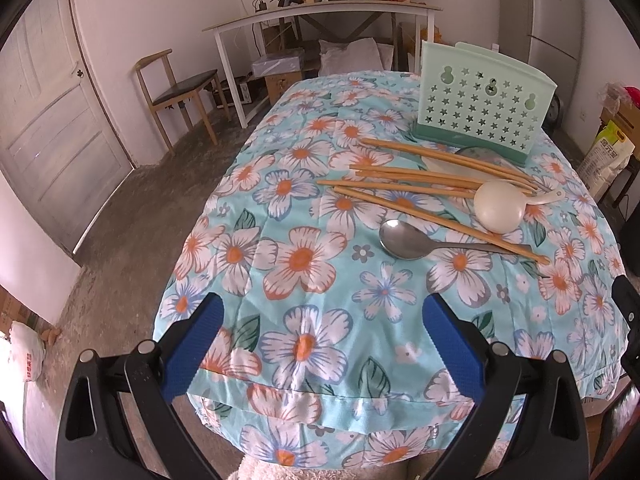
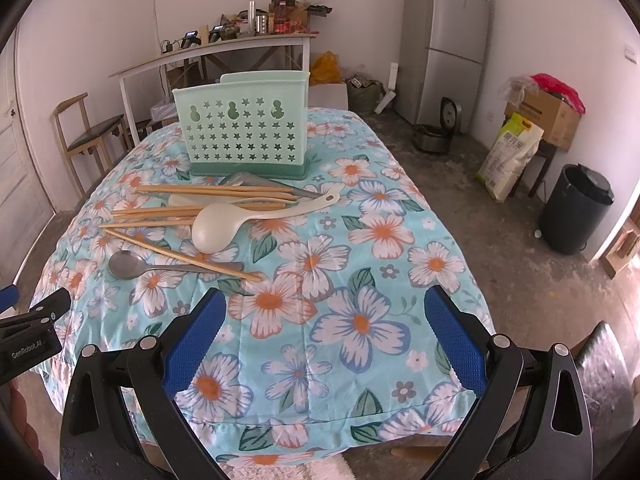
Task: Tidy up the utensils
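Observation:
A mint-green utensil holder (image 1: 482,102) (image 2: 244,130) with star cut-outs stands upright at the far side of the flowered tablecloth (image 1: 320,280) (image 2: 360,280). In front of it lie several wooden chopsticks (image 1: 400,188) (image 2: 176,212), a white ladle (image 1: 500,206) (image 2: 218,228) bowl-down, and a steel spoon (image 1: 404,240) (image 2: 128,265). More utensils lie partly hidden under the chopsticks near the holder. My left gripper (image 1: 320,344) hovers open over the near table edge, empty. My right gripper (image 2: 324,344) is open and empty too, to the right of the pile.
A wooden chair (image 1: 180,92) (image 2: 88,136) and a white desk (image 1: 320,20) (image 2: 208,56) stand behind the table. A grey fridge (image 2: 448,44), a black bin (image 2: 576,208), a cardboard box (image 2: 544,116) and a rice sack (image 2: 510,156) stand on the right. A door (image 1: 52,120) is left.

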Demonstrator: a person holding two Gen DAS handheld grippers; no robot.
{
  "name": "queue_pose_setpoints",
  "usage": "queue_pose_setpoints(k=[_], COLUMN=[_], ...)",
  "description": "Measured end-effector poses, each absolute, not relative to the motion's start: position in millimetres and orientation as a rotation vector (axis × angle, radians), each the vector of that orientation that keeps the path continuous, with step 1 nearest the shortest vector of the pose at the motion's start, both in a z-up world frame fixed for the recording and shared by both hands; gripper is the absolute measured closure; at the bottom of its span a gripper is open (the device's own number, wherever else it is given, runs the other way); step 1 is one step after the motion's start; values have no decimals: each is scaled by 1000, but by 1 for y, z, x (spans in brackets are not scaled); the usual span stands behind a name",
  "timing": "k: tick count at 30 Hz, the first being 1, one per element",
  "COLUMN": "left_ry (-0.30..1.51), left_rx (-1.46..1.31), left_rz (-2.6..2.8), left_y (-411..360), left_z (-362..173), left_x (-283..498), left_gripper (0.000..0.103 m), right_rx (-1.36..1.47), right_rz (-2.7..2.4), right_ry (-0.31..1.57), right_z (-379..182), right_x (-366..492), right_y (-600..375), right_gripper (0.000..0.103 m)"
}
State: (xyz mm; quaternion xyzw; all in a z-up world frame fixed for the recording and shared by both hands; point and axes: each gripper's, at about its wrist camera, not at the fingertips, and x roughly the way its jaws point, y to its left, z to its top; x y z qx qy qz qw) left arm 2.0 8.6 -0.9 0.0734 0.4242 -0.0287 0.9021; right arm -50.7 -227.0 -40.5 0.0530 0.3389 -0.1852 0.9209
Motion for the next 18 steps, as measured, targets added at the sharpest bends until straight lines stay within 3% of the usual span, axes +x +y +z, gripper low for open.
queue_pose_setpoints(k=[18], left_ry=[884], left_rx=[151], left_rz=[-56], left_y=[11], left_z=[-3], left_x=[4], left_gripper=[6], right_rx=[108], right_rz=[-374], right_ry=[697], right_z=[-41], right_x=[-48], right_y=[-226], right_gripper=[8])
